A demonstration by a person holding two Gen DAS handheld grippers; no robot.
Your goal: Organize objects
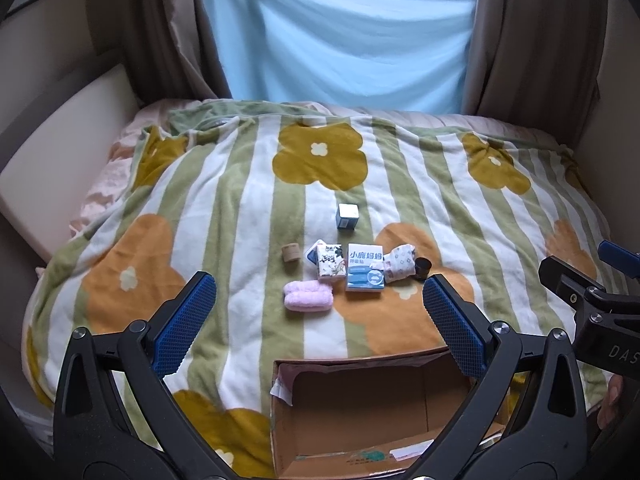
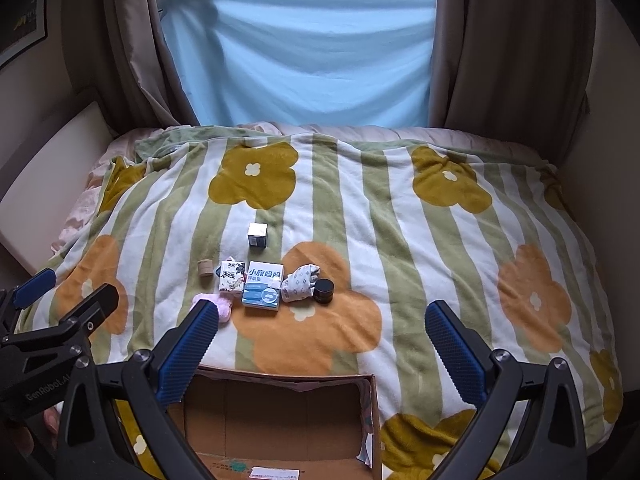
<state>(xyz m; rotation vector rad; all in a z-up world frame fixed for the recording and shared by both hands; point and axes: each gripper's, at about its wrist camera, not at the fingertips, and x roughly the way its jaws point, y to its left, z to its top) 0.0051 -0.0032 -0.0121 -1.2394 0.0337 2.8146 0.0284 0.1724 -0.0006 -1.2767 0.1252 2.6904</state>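
Observation:
Several small items lie on a flowered blanket: a pink towel roll (image 1: 308, 296) (image 2: 220, 307), a floral tissue pack (image 1: 330, 263) (image 2: 232, 277), a blue and white box (image 1: 365, 272) (image 2: 263, 286), a patterned sock roll (image 1: 398, 262) (image 2: 301, 282), a black jar (image 1: 422, 269) (image 2: 323, 290), a small cube box (image 1: 347, 216) (image 2: 257, 234) and a tan roll (image 1: 291, 253) (image 2: 205, 268). An open cardboard box (image 1: 360, 412) (image 2: 280, 420) sits nearest me. My left gripper (image 1: 320, 316) and right gripper (image 2: 324, 344) are both open and empty, above the box's far edge.
The blanket (image 1: 240, 208) covers a bed. A pale headboard panel (image 1: 60, 152) stands on the left. A blue sheet (image 2: 296, 56) and brown curtains (image 2: 512, 48) hang at the window behind. The right gripper body shows at the right edge of the left wrist view (image 1: 592, 300).

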